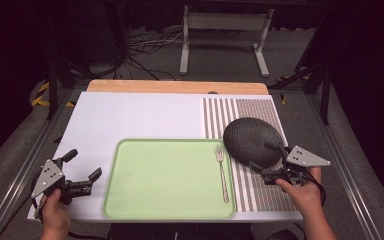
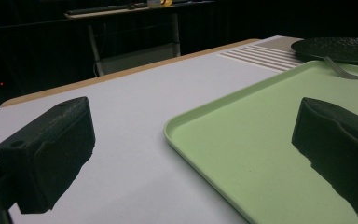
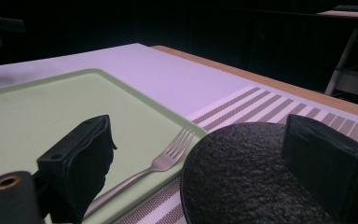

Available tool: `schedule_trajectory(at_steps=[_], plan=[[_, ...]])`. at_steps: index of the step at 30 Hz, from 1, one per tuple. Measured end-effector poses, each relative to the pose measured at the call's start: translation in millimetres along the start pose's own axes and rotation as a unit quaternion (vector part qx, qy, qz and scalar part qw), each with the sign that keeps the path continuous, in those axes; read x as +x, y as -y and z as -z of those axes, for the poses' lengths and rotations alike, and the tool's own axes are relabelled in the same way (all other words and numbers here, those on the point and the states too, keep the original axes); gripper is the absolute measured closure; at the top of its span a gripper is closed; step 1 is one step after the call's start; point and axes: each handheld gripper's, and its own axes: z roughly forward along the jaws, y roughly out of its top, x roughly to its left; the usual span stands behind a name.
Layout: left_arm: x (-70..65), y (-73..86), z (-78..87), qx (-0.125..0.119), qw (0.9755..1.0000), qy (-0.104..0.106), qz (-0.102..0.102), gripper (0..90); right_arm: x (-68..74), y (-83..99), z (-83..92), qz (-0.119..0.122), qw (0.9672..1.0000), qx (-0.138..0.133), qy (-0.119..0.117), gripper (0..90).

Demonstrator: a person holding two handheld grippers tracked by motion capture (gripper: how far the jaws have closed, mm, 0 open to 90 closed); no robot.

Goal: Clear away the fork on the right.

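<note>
Reaching stage: right gripper (image 1: 266, 164), jaws parted, straddles the near rim of the dark plate (image 1: 252, 140), gripping nothing yet.
Left gripper (image 1: 82, 167): released, empty, at 9 o'clock of the green tray (image 1: 130, 200).
Fork (image 1: 222, 172): on the tray's 3 o'clock edge.
Plate: on the striped mat (image 1: 260, 107), 3 o'clock of the fork.
Next move, judged: clench on the rim, then lift level.
</note>
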Motion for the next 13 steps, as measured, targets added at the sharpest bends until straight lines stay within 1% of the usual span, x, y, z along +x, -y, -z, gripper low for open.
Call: schedule_trajectory(at_steps=[3, 5, 6, 7, 10, 11, 13], plan=[[0.0, -0.2, 0.0, -0.001, 1.0, 0.001, -0.001, 0.0, -2.1, 9.3, 4.2, -0.006, 0.9999, -0.012, 0.001, 9.2], [-0.1, -0.2, -0.1, -0.001, 1.0, 0.001, 0.0, 0.0, -2.5, 12.1, 5.4, -0.009, 0.9999, -0.012, 0.001, 9.2], [-0.2, -0.4, -0.2, -0.001, 1.0, 0.001, -0.001, 0.0, -3.1, 15.9, 6.8, -0.01, 0.9999, -0.011, 0.0, 9.3], [-0.5, -0.6, -0.7, 0.0, 1.0, 0.003, -0.003, 0.0, -5.7, 24.8, 9.3, -0.01, 0.9999, 0.003, -0.003, 11.2], [-0.7, -0.7, -0.9, -0.001, 1.0, 0.003, -0.003, 0.0, -7.8, 29.1, 11.9, -0.014, 0.9999, 0.002, 0.002, 11.0], [-0.4, -0.8, -1.0, -0.002, 1.0, 0.003, -0.004, 0.0, -9.8, 32.6, 13.5, -0.019, 0.9998, -0.001, 0.003, 10.8], [-0.3, -0.7, -0.8, -0.002, 1.0, 0.004, -0.003, 0.1, -10.3, 33.6, 13.9, -0.018, 0.9998, 0.003, 0.006, 10.6]])
